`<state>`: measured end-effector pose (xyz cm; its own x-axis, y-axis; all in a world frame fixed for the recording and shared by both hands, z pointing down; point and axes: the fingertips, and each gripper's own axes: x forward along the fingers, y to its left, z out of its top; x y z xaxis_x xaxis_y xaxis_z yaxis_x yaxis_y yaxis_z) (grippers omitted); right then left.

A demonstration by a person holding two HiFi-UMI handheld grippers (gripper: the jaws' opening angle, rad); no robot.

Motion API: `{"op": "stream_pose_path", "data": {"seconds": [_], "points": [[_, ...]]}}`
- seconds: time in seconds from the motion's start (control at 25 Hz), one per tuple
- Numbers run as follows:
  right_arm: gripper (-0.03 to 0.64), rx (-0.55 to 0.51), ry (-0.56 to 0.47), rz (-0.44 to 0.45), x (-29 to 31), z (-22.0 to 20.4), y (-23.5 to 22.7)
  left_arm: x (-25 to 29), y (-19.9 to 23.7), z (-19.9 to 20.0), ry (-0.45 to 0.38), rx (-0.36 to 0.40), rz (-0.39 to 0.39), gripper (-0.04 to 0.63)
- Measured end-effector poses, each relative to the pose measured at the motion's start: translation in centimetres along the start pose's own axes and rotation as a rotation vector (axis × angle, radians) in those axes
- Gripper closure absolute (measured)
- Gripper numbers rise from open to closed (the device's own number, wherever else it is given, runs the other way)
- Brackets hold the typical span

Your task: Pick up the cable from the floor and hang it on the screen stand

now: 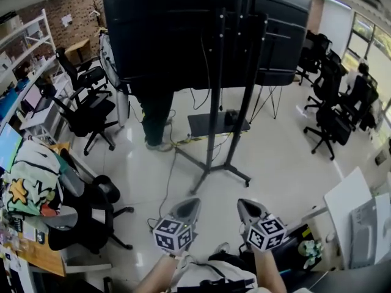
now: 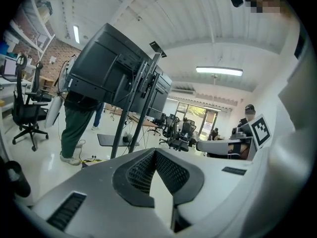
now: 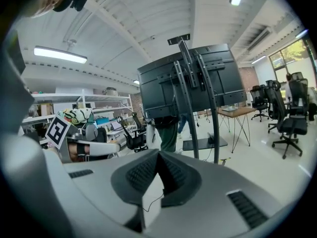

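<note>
Left gripper (image 1: 190,202), right gripper (image 1: 242,204): closed, empty

A glossy pale tiled floor (image 1: 287,163) spreads under black wheeled office chairs (image 1: 91,112), with a red brick wall (image 1: 76,8) and white metal shelving (image 1: 41,28) at the left, bright windows (image 1: 366,32) at the right, and long fluorescent tube lights (image 2: 219,71) on the white ribbed ceiling (image 2: 168,19).

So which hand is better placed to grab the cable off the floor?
Left: the cable runs along the floor just beside the left tongs, with the right tongs farther across. Both are shut.
</note>
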<state>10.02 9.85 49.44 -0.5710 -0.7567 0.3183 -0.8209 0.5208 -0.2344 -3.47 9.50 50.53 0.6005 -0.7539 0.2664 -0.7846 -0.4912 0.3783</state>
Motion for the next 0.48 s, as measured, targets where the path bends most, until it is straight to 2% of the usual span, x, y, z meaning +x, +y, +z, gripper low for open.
{"op": "stream_pose_path", "data": {"seconds": [0.48], "points": [[0.615,-0.051,-0.024,0.04,0.7,1.4,2.1,-1.8,0.4,-0.2,-0.002,0.004,0.035,0.594]]}}
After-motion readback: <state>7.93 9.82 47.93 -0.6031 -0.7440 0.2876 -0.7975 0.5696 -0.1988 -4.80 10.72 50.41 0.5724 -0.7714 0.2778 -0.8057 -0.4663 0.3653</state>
